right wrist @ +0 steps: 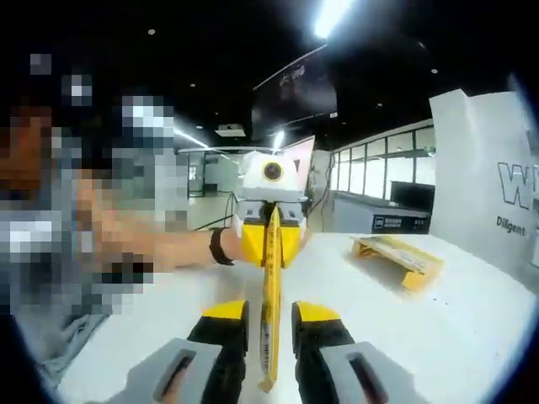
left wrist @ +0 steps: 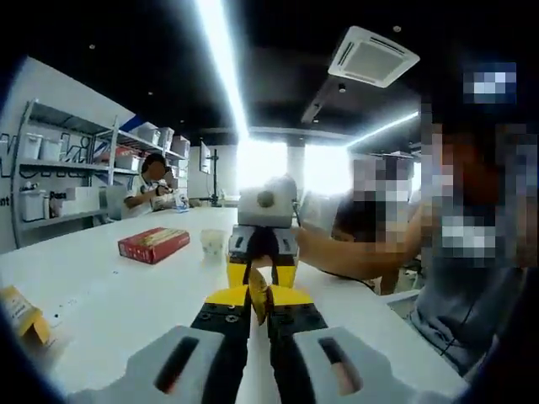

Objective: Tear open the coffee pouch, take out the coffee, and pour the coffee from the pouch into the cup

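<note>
A thin yellow coffee pouch [right wrist: 270,278] hangs edge-on above the white table, between the two grippers that face each other. In the left gripper view, my left gripper [left wrist: 259,296] is shut on the pouch [left wrist: 258,303], and the right gripper [left wrist: 262,273] stands just beyond it. In the right gripper view, my right gripper [right wrist: 270,313] has its jaws apart on either side of the pouch, with a gap on each side. The left gripper [right wrist: 271,244] pinches the pouch's far end. A small white cup [left wrist: 212,242] stands on the table behind, left of the grippers.
A red box [left wrist: 153,244] lies on the white table [left wrist: 126,295] left of the cup. A yellow carton [left wrist: 21,313] [right wrist: 400,257] sits near the table's edge. Shelves [left wrist: 59,168] and a seated person [left wrist: 150,187] are far behind. A person's forearm [right wrist: 160,248] reaches in.
</note>
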